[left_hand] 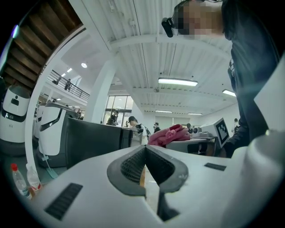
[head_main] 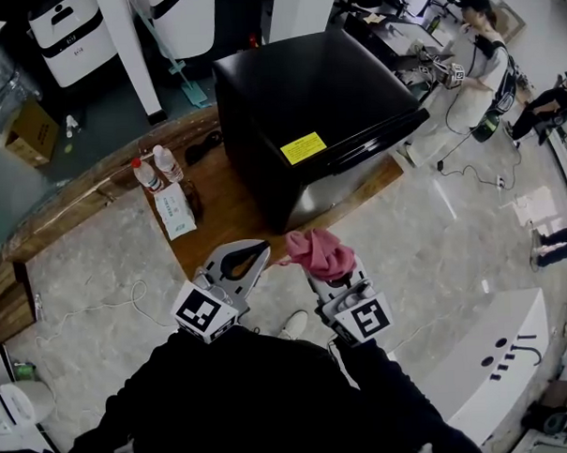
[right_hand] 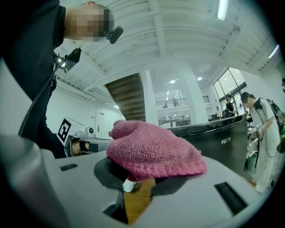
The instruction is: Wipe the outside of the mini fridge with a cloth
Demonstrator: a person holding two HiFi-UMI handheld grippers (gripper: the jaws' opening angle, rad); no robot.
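Dark sleeves filled the bottom of the head view, and from them rose two pale plastic tools, each carrying a cube of black-and-white square markers. On the left hand-held gripper [head_main: 254, 255] the jaws stood shut with nothing between them; the left gripper view showed its ribbed grey pads [left_hand: 131, 162] meeting at the tips [left_hand: 145, 147], with only a sliver of wood colour in the gap below. On the right hand-held gripper [head_main: 325, 266] the jaws were closed on a pink cloth [head_main: 317, 250], bunched into a soft lump over the tips. Only the right gripper view gave its texture: a coarse knit with a corded hem, domed over the jaws [right_hand: 138, 176] and hiding most of the pads. Ahead of both tools, apart from the cloth, stood the mini fridge [head_main: 306, 107], a boxy black cabinet with a smooth, faintly glossy top and a yellow label [head_main: 303, 148] near its front edge. It rested on a curved strip of wooden flooring [head_main: 231, 209] set into pale, marble-patterned floor [head_main: 425, 233]. Only the head view showed what lay left of the fridge: two clear bottles with red caps [head_main: 150, 175] and a flat white packet [head_main: 175, 214]. From the right gripper view the fridge [right_hand: 222, 133] appeared side-on, with small white lettering on its dark wall; from the left one it showed as a plain dark slab [left_hand: 93, 142].
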